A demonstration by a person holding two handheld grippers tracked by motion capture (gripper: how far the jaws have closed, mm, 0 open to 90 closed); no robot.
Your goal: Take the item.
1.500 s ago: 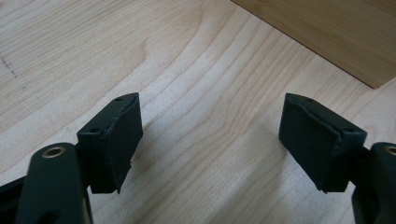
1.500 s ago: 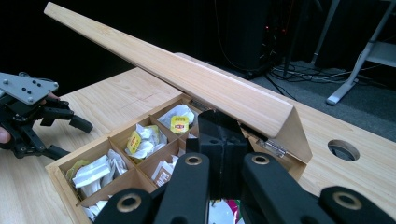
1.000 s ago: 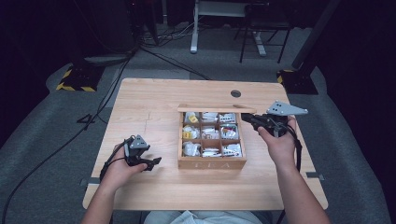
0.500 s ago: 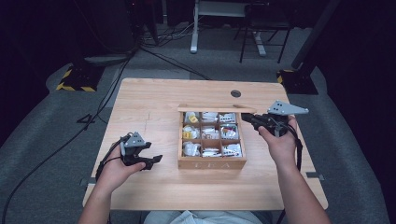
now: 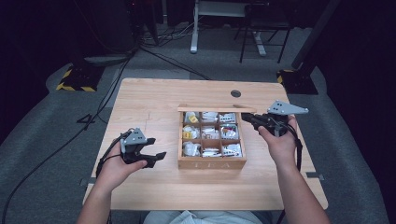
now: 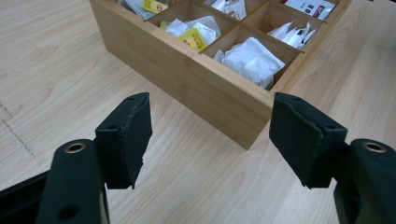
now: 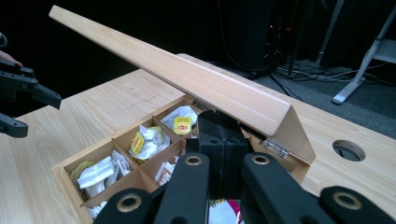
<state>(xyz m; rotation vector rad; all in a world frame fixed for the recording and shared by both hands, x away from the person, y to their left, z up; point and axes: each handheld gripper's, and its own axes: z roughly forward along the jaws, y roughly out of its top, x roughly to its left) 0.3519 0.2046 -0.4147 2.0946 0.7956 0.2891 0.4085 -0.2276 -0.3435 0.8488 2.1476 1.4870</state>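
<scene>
Table (image 5: 140,102): light wood, bare surface from 7 through 12 o'clock of the box; cable hole (image 5: 236,93) near the far edge at about 1 o'clock. The near strip between the box front and the table edge is also bare. Right of the box, only a narrow margin before the table's right edge.

Tea box (image 5: 212,163): wooden, sits right of table centre, front wall toward the person. Nine compartments, three by three. Lid (image 7: 187,74) is raised, hinged at the far side; in the right gripper view it stands tilted over the back row, brass hinge (image 7: 275,148) visible at its end.

Contents: tea bags (image 6: 247,58) in paper sachets, mostly white; some with yellow labels (image 6: 194,39) in the left column. Every compartment that can be seen has sachets. Exact counts can't be read.

Left gripper (image 5: 152,157): at 9 o'clock of the box, near its front left corner but clear of it, low over the bare table. Jaws spread wide, nothing between them; in the left gripper view they frame the box's corner.

Right gripper (image 5: 247,120): at 3 o'clock of the box's back row, by the lid's right end. Jaws pressed together right at the lid's underside; can't tell whether they pinch the lid or only sit under it.
</scene>
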